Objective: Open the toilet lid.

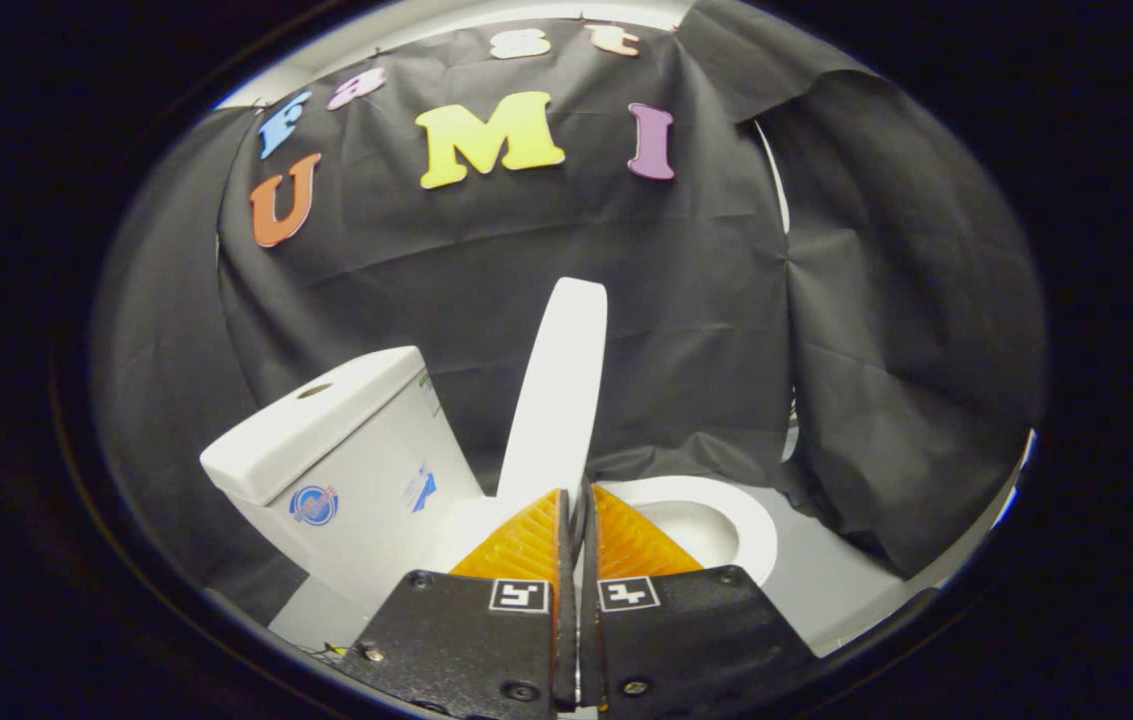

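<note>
Lid (558, 390) up, standing nearly upright, seen edge-on, rising from just ahead of the fingertips. Tank (346, 450) just beside it on the left, bowl (726, 520) with its open rim on the right. Gripper (574, 500) right at the lid's base, orange fingers (526, 545) pressed almost together, only a thin slit between; whether the lid's edge is pinched there, cannot tell. Black cloth wall (686, 320) draped behind.

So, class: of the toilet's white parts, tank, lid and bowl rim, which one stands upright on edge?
The lid: raised on edge just ahead of the closed gripper, between tank and bowl rim.
</note>
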Available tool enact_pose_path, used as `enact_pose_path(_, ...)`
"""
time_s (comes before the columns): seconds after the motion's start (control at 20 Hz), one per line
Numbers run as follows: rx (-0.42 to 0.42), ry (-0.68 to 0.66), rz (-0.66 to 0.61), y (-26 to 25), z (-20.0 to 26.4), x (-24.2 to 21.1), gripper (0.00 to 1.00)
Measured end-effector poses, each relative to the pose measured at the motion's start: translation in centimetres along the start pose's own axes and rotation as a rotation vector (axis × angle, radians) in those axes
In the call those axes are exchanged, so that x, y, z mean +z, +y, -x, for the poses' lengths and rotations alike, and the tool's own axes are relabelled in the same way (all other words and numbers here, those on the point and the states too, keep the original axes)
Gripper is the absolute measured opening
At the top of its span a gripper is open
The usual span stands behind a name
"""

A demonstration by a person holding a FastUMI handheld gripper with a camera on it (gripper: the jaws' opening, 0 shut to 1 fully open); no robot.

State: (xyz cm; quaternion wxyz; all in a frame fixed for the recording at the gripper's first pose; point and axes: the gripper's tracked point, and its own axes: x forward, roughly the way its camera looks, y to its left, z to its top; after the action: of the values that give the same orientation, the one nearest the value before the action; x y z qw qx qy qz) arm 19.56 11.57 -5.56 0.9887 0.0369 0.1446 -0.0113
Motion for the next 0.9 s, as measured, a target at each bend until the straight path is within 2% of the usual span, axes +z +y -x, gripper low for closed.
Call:
enact_pose_path(0.2, -0.020, -0.008, 0.057, 0.9, 0.2, 0.3, 0.06)
enact_pose_path(0.9, 0.033, 0.002, 0.119, 4.8, 0.7, 0.8, 0.08)
